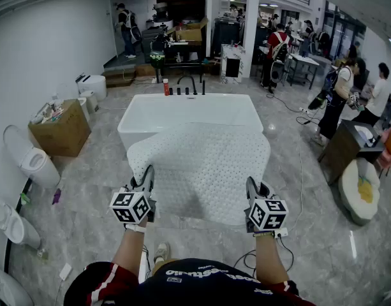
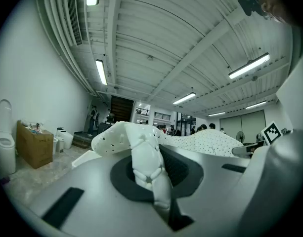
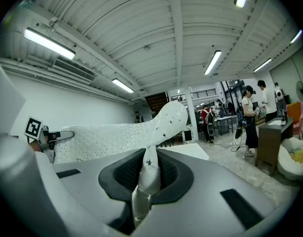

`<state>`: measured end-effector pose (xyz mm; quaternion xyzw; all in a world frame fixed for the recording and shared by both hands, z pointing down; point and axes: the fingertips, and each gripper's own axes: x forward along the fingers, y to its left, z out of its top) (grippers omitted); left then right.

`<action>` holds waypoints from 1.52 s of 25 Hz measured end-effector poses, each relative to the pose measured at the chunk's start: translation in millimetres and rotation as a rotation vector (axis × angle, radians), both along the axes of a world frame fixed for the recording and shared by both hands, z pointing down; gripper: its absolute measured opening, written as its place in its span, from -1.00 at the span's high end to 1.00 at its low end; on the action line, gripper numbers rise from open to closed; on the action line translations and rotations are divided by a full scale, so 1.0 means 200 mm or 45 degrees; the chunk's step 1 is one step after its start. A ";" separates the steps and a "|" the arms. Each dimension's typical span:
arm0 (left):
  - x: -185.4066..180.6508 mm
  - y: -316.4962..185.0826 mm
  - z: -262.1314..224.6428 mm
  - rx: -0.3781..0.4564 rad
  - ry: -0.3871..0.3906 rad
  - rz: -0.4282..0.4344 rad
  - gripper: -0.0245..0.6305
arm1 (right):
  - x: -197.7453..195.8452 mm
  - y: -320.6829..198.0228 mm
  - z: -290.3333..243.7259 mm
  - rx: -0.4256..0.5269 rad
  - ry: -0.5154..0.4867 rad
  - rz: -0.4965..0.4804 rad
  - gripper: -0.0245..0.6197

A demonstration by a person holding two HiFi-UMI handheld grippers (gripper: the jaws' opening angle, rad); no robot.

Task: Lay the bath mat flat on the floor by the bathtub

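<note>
1. At the far left a white toilet (image 1: 33, 162) stands against the wall, with an open cardboard box (image 1: 62, 131) of odds and ends just beyond it.
2. The left gripper (image 1: 147, 174) is clamped shut on the near left corner of the bath mat (image 1: 203, 169); its own view shows the corner bunched tight between the jaws.
3. The white, bumpy bath mat is held up off the floor (image 1: 93, 193), spread between the two grippers. Its far edge reaches the near rim of the bathtub (image 1: 182, 112); whether it rests there I cannot tell.
4. The bathtub stands straight ahead, with a red bottle (image 1: 166, 87) on its far rim beside dark taps.
5. The right gripper (image 1: 251, 187) is closed on the near right corner of the bath mat, a fold of it squeezed between the jaws.
6. Further right, a person in a white top (image 1: 339, 101) stands on the floor next to a dark cabinet (image 1: 348, 146).
</note>
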<state>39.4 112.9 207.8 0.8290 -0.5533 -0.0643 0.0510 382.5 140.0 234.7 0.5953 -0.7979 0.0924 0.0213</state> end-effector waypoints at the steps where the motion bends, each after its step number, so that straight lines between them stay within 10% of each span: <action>1: 0.00 0.00 0.00 0.001 0.001 -0.001 0.83 | -0.01 0.00 0.00 0.002 0.001 -0.003 0.78; 38: -0.01 0.09 0.01 -0.004 0.020 -0.069 0.83 | -0.05 0.04 0.00 -0.004 0.021 -0.130 0.78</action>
